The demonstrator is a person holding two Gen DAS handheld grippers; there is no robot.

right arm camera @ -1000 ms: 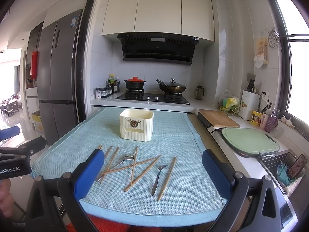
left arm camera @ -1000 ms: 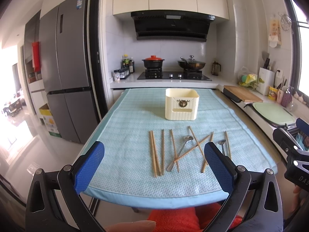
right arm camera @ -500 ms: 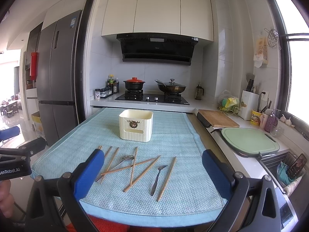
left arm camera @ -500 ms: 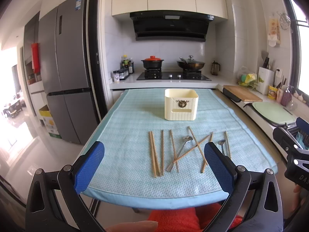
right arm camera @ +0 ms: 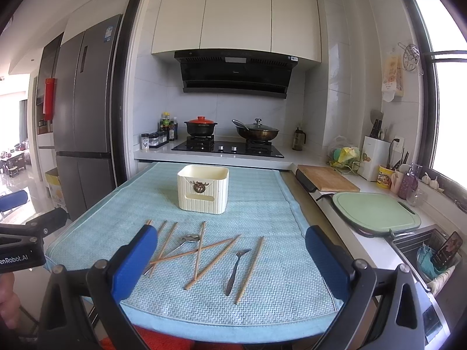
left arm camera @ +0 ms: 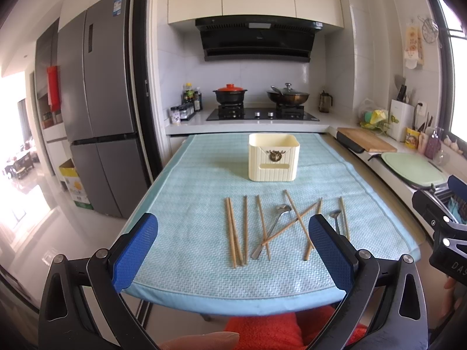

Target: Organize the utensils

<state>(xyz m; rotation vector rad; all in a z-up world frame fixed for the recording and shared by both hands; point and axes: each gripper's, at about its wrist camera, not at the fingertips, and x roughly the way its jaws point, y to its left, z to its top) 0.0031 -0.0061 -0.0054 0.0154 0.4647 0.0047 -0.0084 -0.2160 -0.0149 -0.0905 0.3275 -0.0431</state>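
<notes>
Several wooden chopsticks lie scattered on a light blue mat, some crossing each other. A metal spoon rests among them, and a small metal fork lies to the right. Behind them stands a cream utensil holder, upright and seemingly empty. My left gripper hovers open above the mat's near edge. My right gripper is open too, over the fork and chopsticks, holding nothing.
A stove with a red-lidded pot and a wok sits at the back. A wooden board and a green board lie on the counter at right. A grey fridge stands to the left.
Both grippers have edged slightly forward toward the table; the utensils and holder have not moved.
</notes>
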